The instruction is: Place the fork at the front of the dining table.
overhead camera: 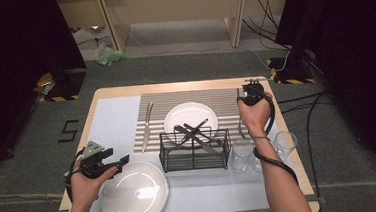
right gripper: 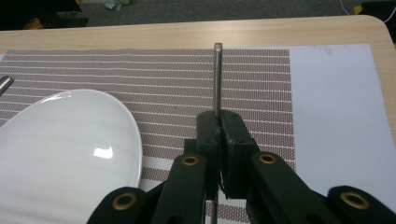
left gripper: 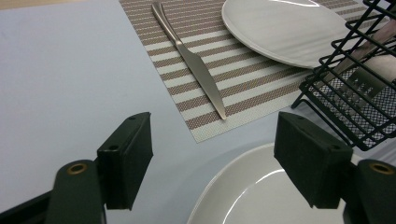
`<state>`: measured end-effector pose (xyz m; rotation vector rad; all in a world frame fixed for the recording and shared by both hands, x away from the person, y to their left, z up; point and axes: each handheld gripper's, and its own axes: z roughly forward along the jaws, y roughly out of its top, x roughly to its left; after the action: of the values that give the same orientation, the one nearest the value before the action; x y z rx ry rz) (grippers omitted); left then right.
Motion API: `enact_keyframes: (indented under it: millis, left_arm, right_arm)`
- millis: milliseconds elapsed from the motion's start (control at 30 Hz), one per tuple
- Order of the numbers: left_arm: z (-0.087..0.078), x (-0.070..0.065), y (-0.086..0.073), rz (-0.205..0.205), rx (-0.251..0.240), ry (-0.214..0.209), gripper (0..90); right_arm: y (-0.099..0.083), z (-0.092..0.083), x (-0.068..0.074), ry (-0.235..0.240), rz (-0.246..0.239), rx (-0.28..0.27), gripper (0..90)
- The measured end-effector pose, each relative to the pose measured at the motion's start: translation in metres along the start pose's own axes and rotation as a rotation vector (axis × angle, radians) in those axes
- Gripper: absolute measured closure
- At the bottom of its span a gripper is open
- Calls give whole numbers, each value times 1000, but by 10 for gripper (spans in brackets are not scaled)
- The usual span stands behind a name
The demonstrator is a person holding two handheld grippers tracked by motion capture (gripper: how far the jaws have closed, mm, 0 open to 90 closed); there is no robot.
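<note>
I am looking down on a wooden desk (overhead camera: pixel 276 111) covered by a pale sheet, with a striped placemat (overhead camera: pixel 225 99) lying across its far half. The desk is standing on grey carpet, dark curtains are hanging at both sides, and cables are trailing over the floor at the right.

On the placemat a knife (overhead camera: pixel 147 127) is lying left of a white plate (overhead camera: pixel 191 117). A black wire rack (overhead camera: pixel 194 150) holding cutlery is sitting in front of that plate, clear glasses (overhead camera: pixel 242 156) are standing to its right, and a second plate (overhead camera: pixel 134 194) is resting at the near left edge.

My right gripper (right gripper: pixel 219 122) is reaching over the placemat's right side, right of the far plate, hand arched and pointing downward. Its fingers (right gripper: pixel 236 140) are pressing together on a thin metal utensil handle (right gripper: pixel 217 79), whose end is sticking out beyond them (its working end is hidden, so possibly a fork).

My left gripper (overhead camera: pixel 121 163) is hovering low at the near left, held roughly level and aiming toward the rack. Its fingers (left gripper: pixel 128 156) are standing wide apart, gripping nothing, above the near plate's rim.
</note>
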<state>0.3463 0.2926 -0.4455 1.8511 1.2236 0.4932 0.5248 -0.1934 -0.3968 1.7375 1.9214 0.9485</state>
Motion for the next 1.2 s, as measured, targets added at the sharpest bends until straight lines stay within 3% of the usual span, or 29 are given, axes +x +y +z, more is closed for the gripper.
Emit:
enact_keyframes:
  millis: [433,1200]
  left_arm:
    - [0,0,0,-4,0,-3,274]
    - [0,1,0,-5,-2,-1,274]
  right_arm:
    - [1,-1,-1,-23,13,62,873]
    - [1,8,1,-37,5,101,872]
